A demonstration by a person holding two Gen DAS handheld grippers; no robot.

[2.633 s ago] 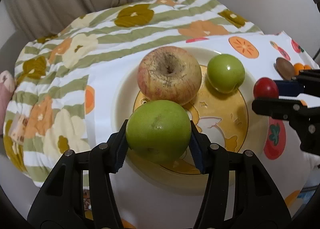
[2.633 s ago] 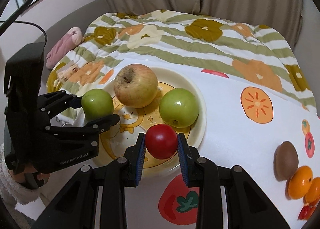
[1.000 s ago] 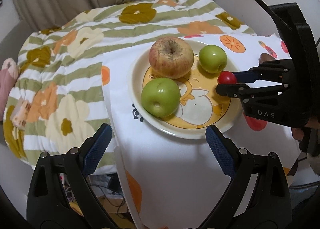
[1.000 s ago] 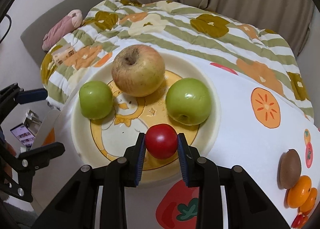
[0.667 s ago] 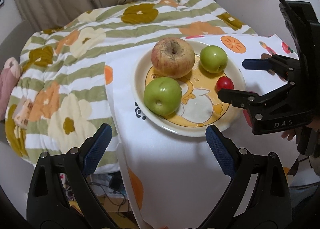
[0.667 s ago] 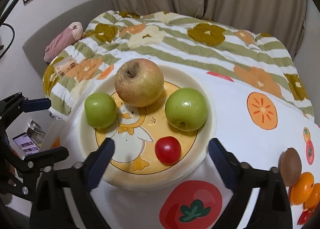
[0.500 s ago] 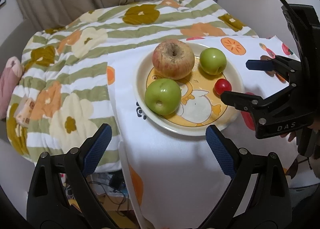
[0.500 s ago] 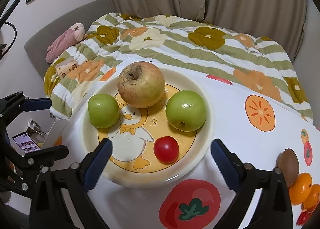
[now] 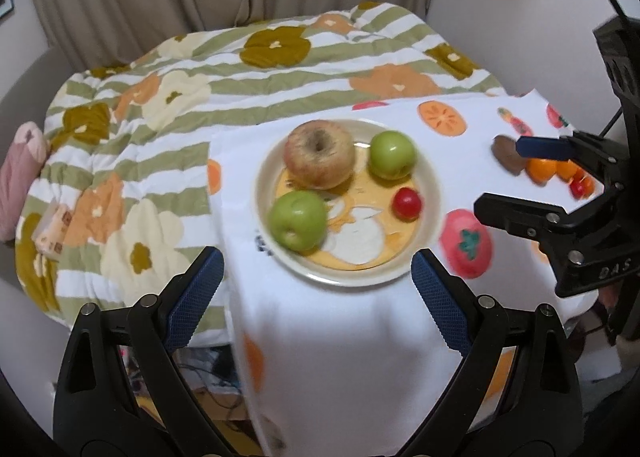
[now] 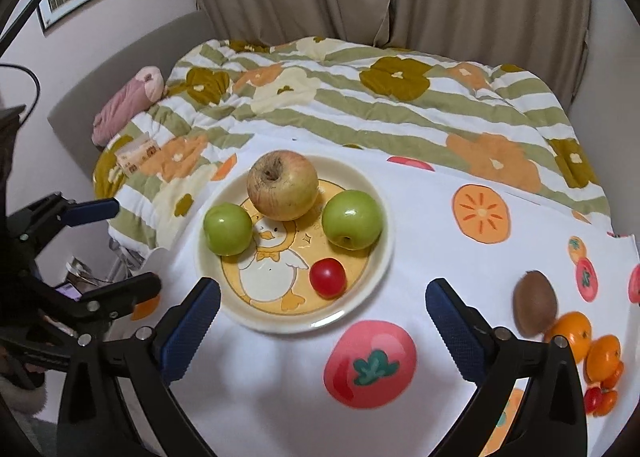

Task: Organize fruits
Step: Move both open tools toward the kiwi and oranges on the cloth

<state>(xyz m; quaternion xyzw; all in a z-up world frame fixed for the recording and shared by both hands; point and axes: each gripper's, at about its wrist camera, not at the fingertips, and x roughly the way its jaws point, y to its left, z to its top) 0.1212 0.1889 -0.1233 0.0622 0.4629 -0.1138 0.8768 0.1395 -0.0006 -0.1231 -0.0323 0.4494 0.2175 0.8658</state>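
Plate (image 10: 386, 253) bearing 3 apples and 1 red tomato (image 10: 327, 277); left claw (image 9: 316, 297) and right claw (image 10: 322, 331), both spread wide and empty, flank its near rim, free to fetch the kiwi (image 10: 535, 303) right of it

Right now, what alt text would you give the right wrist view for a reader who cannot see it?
A cream plate with a duck design holds a large yellow-red apple, two green apples and a small red tomato. The open right gripper hovers before it; a kiwi and oranges lie on the fruit-print cloth to the right.
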